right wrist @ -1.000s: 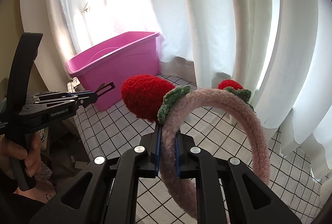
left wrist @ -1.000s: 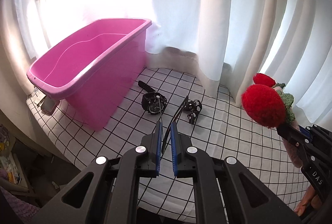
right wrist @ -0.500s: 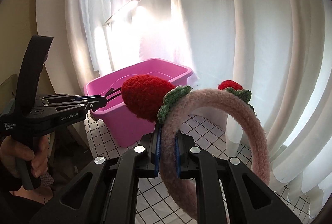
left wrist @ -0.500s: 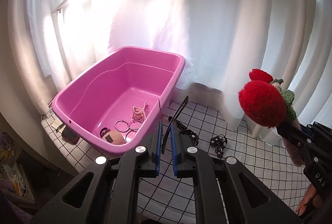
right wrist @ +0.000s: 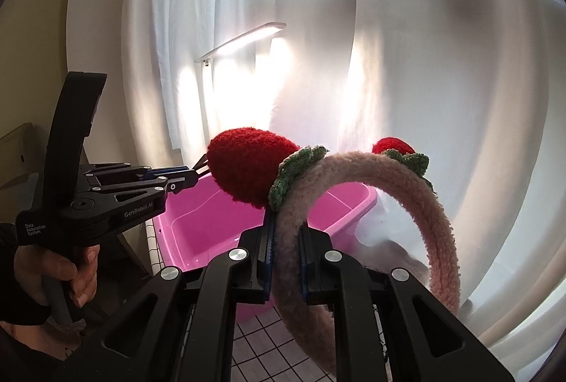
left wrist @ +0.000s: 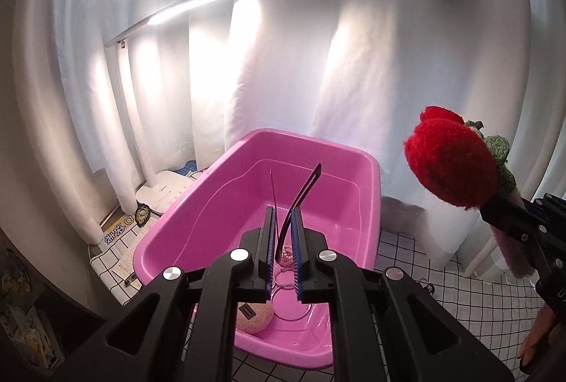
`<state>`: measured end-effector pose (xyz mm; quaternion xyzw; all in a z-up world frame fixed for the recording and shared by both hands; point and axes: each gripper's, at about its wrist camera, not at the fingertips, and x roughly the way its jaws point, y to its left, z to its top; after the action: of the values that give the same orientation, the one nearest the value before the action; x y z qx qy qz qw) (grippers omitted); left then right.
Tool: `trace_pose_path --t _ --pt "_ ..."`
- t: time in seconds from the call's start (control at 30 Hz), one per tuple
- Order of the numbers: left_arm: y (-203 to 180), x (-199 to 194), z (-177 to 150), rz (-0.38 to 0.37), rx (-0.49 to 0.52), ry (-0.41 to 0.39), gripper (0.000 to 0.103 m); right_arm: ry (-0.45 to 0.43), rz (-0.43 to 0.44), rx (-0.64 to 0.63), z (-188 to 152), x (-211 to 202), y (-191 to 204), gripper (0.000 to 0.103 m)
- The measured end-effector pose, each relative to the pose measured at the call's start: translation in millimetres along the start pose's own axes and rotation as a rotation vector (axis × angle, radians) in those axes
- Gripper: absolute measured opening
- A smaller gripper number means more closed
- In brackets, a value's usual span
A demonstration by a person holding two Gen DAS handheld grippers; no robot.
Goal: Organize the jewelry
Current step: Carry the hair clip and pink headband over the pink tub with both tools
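Observation:
My left gripper (left wrist: 283, 213) is shut on a thin dark curved hair clip (left wrist: 305, 186), which sticks up over the open pink bin (left wrist: 212, 223). On the bin floor lie thin rings (left wrist: 290, 300), a pearly piece (left wrist: 288, 253) and a fuzzy pink round item (left wrist: 253, 314). My right gripper (right wrist: 286, 224) is shut on a fuzzy pink headband (right wrist: 417, 191) with red knitted strawberries (right wrist: 247, 166). It hangs just right of the bin, above the table. The left gripper (right wrist: 196, 174) shows at the left of the right wrist view, held by a hand.
A lit white desk lamp (left wrist: 198, 3) stands behind the bin on the left, on its base (left wrist: 162, 191). White curtains (left wrist: 371, 63) hang close behind. A black-checked cloth (left wrist: 442, 297) covers the table, with a small black item (left wrist: 426, 286) on it. The table edge drops off at left.
Both grippers rose and swung left, from over the checked cloth to the bin. The left one now hangs over the bin's inside; the watch and black pieces on the cloth left view.

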<state>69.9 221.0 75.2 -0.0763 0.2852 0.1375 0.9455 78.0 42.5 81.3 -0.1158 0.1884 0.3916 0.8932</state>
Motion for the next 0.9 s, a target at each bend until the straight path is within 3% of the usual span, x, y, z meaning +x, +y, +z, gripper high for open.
trace_pose_path --t 0.3,0.57,0.9 --pt "51.7 47.7 10.8 0.041 -0.033 0.050 0.009 0.029 0.034 -0.019 36.0 67.4 15.0 0.011" --pt "82.9 88.3 7.6 0.089 -0.051 0.141 0.009 0.134 0.053 -0.084 48.0 143.4 29.8 0.012" --pt "95.3 139.2 7.6 0.077 -0.070 0.294 0.009 0.305 0.074 -0.099 46.7 219.4 32.4 0.012"
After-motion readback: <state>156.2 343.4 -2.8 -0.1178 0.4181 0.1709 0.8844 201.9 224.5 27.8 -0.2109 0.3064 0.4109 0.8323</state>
